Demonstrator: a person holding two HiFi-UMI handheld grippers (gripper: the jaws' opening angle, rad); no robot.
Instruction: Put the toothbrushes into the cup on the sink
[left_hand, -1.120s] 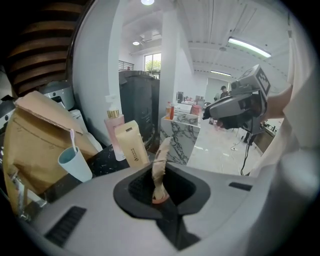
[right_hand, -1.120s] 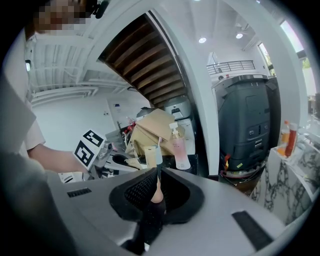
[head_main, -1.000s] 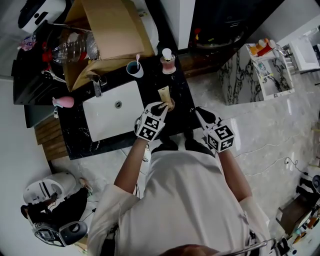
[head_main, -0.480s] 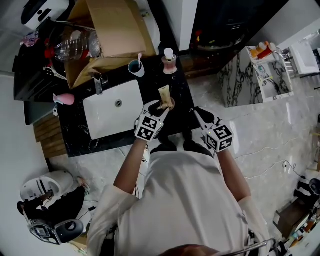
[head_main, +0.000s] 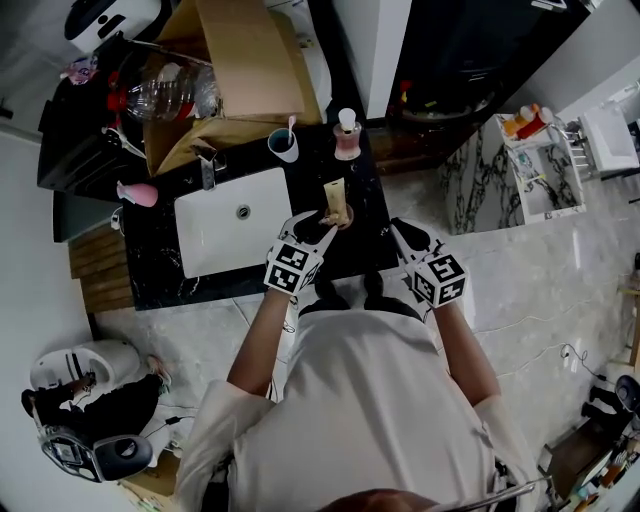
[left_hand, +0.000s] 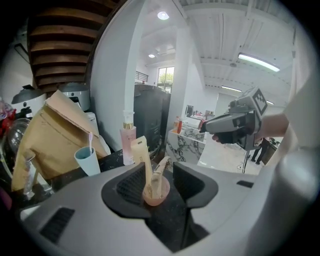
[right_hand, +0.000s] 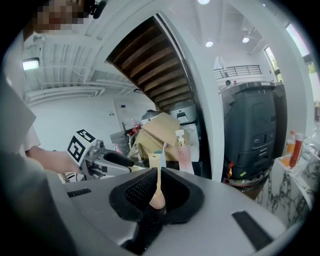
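Note:
A small pink cup (left_hand: 156, 192) stands on the black counter right of the white sink (head_main: 215, 245), with a beige toothbrush (left_hand: 161, 172) leaning in it. My left gripper (left_hand: 159, 182) is open, its pads on either side of that cup without pressing it; in the head view the left gripper (head_main: 320, 222) sits just in front of the pink cup (head_main: 340, 214). My right gripper (right_hand: 159, 195) is shut on a beige toothbrush (right_hand: 159, 177) and hovers off the counter's right edge (head_main: 400, 228). A teal cup (head_main: 283, 145) at the back holds a pink toothbrush.
A beige tube (head_main: 334, 196) stands just behind the pink cup and a pink pump bottle (head_main: 347, 135) behind that. The faucet (head_main: 208, 165), a brown cardboard box (head_main: 240, 60) and a clear plastic bottle (head_main: 165, 95) crowd the back left.
My left gripper has drawn back a little toward the person from the pink cup. The right gripper has kept its place and its hold.

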